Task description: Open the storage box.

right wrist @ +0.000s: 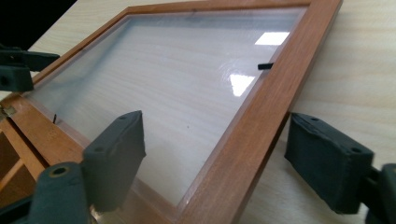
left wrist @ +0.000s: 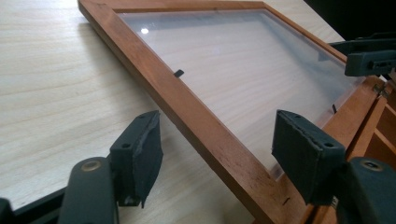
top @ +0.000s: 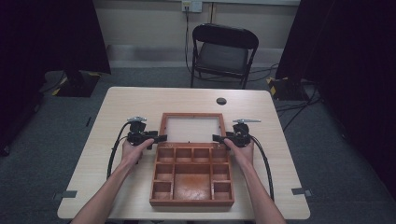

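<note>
My left claw (left wrist: pixel 215 154) and right claw (right wrist: pixel 233 161) both wide open, each straddling side rail of glazed lid (top: pixel 191 128), gripping nothing. Lid lies flat on surface (top: pixel 130 100), hinged behind wooden compartment box (top: pixel 192 175). Likely stiff frame, fragile slick pane: grip wood rails only.

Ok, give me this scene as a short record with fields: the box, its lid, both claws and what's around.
box: reddish-brown wooden compartment box, lying open on the table
lid: wooden-framed clear-pane lid, folded back flat on the far side
left claw: left claw, open, jaws straddling the lid's left frame rail
right claw: right claw, open, jaws straddling the lid's right frame rail
surface: light wood-grain table
compartments: look empty
background: black folding chair beyond the table
</note>
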Demonstrator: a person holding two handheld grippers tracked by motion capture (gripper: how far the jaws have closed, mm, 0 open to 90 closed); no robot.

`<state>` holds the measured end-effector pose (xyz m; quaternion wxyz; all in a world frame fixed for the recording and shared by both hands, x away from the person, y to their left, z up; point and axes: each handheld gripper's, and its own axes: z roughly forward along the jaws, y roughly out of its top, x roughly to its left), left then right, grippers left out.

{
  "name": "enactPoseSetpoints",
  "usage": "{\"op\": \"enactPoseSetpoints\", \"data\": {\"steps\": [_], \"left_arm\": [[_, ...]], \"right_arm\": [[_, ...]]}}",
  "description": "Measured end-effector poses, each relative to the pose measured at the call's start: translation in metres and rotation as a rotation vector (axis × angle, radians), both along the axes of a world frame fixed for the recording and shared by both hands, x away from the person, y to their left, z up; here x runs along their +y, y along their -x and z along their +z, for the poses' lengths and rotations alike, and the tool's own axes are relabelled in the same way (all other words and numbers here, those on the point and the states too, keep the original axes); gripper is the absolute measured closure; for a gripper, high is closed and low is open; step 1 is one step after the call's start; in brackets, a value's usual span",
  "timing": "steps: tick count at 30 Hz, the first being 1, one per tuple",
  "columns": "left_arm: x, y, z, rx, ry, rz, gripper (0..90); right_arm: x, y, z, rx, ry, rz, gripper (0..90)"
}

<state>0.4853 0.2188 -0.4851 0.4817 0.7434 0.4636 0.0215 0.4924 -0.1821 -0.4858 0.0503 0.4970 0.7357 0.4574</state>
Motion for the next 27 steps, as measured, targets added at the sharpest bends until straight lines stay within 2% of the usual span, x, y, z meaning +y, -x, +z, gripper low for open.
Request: {"op": "enactPoseSetpoints", "data": {"steps": [3, 8, 9, 13, 15, 18, 20, 25, 27], "left_arm": [[0.003, 0.000, 0.002, -0.002, -0.001, 0.014, 30.4], [0.008, 0.004, 0.008, -0.015, -0.018, 0.012, 28.8], [0.011, 0.008, 0.012, -0.031, -0.031, 0.013, 28.8], [0.016, 0.017, 0.018, -0.066, -0.080, 0.020, 26.4], [0.020, 0.021, 0.019, -0.071, -0.091, 0.027, 25.7], [0.025, 0.028, 0.020, -0.069, -0.075, 0.026, 24.2], [0.029, 0.034, 0.022, -0.095, -0.109, 0.019, 24.2], [0.043, 0.046, 0.024, -0.099, -0.153, 0.034, 24.2], [0.050, 0.051, 0.023, -0.082, -0.165, 0.038, 23.9]], "right_arm": [[0.000, 0.003, 0.005, -0.032, 0.006, -0.006, 20.3], [0.000, 0.006, 0.010, -0.044, 0.006, 0.010, 19.9], [-0.002, 0.007, 0.012, -0.046, 0.009, 0.011, 19.8], [-0.013, 0.016, 0.020, -0.067, 0.017, 0.005, 18.3], [-0.020, 0.020, 0.023, -0.072, 0.021, -0.003, 17.4], [-0.029, 0.026, 0.027, -0.079, 0.023, -0.002, 16.5], [-0.034, 0.032, 0.030, -0.078, 0.032, -0.003, 16.2], [-0.051, 0.052, 0.034, -0.086, 0.056, 0.003, 16.0], [-0.057, 0.060, 0.033, -0.082, 0.062, 0.002, 16.0]]}}
